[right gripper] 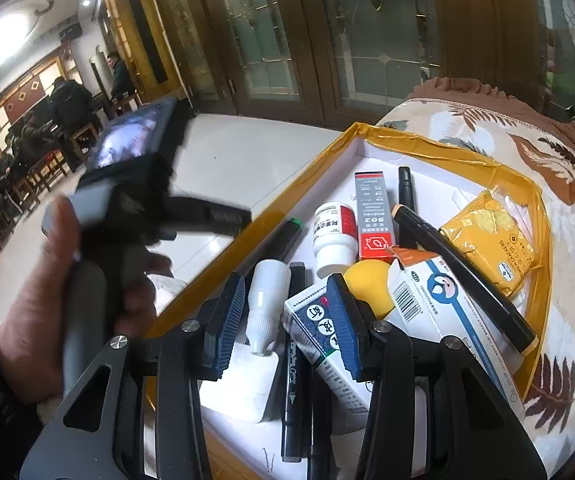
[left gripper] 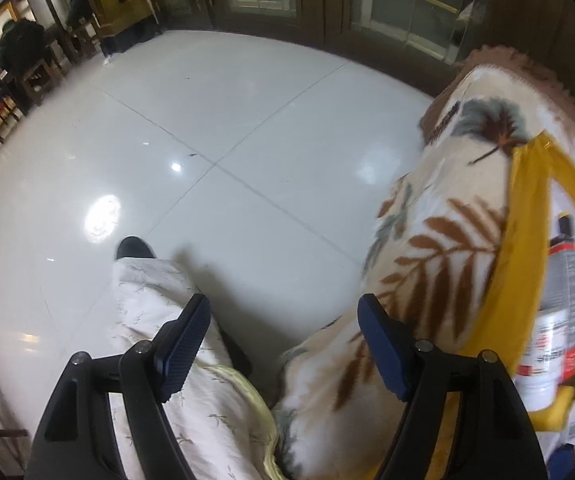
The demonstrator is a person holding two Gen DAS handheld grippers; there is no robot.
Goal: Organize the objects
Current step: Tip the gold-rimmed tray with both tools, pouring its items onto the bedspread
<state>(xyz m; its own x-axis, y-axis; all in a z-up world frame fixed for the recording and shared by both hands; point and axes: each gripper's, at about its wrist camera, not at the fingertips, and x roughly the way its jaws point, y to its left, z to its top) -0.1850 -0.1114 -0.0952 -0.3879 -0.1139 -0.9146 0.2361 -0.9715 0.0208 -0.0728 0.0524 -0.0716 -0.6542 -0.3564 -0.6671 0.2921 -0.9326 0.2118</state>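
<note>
R gripper [right gripper: 285, 320] is hovering half-spread, empty, over small white plastic dropper bottle [right gripper: 267, 304], long axis along fingers; L gripper [left gripper: 283, 344] is hanging spread, farther off.

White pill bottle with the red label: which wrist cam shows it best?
Right wrist. The white pill bottle lies in the yellow-edged box, fully visible and sharp ahead of the right gripper. The left wrist view shows no pill bottle clearly, only blurred items at its right edge.

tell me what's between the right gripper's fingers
In the right wrist view, a small white dropper bottle and a black marker lie in the gap; neither pad touches them.
</note>
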